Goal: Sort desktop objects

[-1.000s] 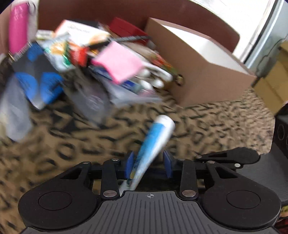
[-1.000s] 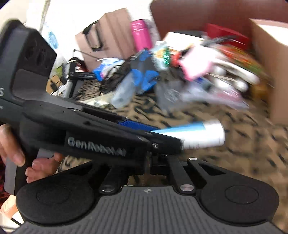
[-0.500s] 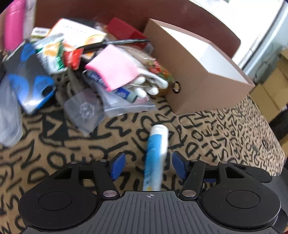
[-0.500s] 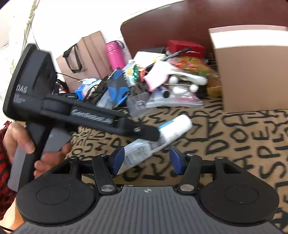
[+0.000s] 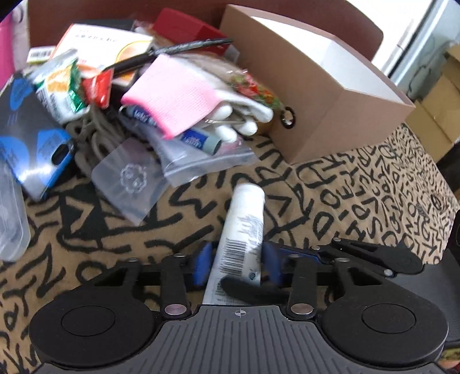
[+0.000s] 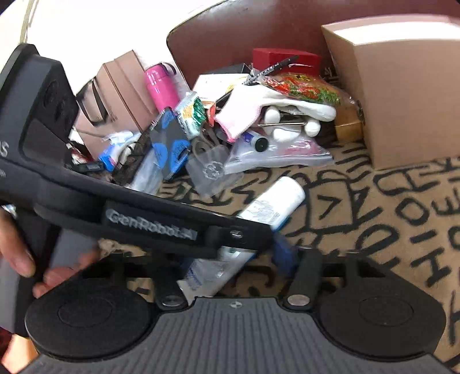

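A white and blue tube (image 5: pixel 243 227) with a barcode lies cap-forward just over the lettered cloth (image 5: pixel 359 201). My left gripper (image 5: pixel 238 264) is closing, and its blue pads (image 5: pixel 204 264) sit against the tube's two sides. In the right wrist view the same tube (image 6: pixel 273 204) runs slantwise with its crimped end between the jaws of my right gripper (image 6: pixel 233 256). Those jaws are closing too. The right blue pad (image 6: pixel 283 253) stands off the tube, and the other pad is hidden behind the left gripper's black body (image 6: pixel 149 227).
A brown cardboard box (image 5: pixel 330 95) stands at the back right. Left of it is a pile: a pink-cuffed white glove (image 5: pixel 178 95), zip bags (image 5: pixel 129 178), a blue package (image 5: pixel 28 138), a red box (image 5: pixel 184 26). A pink bottle (image 6: pixel 159 86) stands behind. A hand (image 6: pixel 17 253) holds the left gripper.
The tube has rolled from its blue face to its white barcode face. Left jaws opened wide, then came back in on it. Right jaws opened from shut and have narrowed again.
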`<state>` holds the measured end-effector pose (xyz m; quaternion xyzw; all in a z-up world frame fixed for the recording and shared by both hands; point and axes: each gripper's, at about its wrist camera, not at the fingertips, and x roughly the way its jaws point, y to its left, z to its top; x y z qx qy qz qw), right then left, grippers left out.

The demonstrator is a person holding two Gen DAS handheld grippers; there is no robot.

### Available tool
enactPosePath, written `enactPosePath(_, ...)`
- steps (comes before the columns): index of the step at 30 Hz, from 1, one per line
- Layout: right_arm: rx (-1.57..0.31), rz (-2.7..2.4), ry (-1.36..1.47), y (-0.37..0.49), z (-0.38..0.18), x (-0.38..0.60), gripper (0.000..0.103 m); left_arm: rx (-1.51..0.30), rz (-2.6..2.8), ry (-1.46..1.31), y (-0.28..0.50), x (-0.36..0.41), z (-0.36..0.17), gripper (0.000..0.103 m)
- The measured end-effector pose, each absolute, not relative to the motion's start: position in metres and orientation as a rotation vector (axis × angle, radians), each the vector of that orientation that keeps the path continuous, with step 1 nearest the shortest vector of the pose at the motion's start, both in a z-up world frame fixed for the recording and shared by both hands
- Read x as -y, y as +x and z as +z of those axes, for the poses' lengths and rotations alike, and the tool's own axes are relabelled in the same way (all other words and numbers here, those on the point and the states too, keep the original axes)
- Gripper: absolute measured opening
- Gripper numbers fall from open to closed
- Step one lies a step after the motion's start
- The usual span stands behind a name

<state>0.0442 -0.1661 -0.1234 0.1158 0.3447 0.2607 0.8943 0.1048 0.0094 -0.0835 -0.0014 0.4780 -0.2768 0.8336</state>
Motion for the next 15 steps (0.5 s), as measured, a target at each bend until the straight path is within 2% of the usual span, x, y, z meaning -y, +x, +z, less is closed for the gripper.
enactPosePath(1,-0.721,0.552,0.249,0.045,-0.124,0.169,0.042,-1.013,-0.591,-0.017,0.103,-0.012,-0.083,0.044)
enactPosePath(6,-0.724,0.592,0.174,0.03,-0.116,0.177,0.04,-1.041,-0.629,-0.047,0.09,-0.012,-0.08,0.045)
enactPosePath(7,-0.737,0.601,0.177,0.03,-0.117,0.178,0.041,-1.039,-0.629,-0.048,0.089,-0.012,-0.08,0.051)
enactPosePath(9,-0.744,0.592,0.206,0.031,-0.121,0.178,0.046,-1.032,-0.611,-0.05,0.092,-0.01,-0.084,0.053)
enactPosePath(12,-0.721,0.56,0.195,0.033,-0.123,0.17,0.051,-1.028,-0.592,-0.053,0.097,-0.009,-0.083,0.051)
enactPosePath(15,-0.711,0.561,0.191,0.035,-0.125,0.169,0.049,-1.026,-0.586,-0.051,0.097,-0.009,-0.083,0.048)
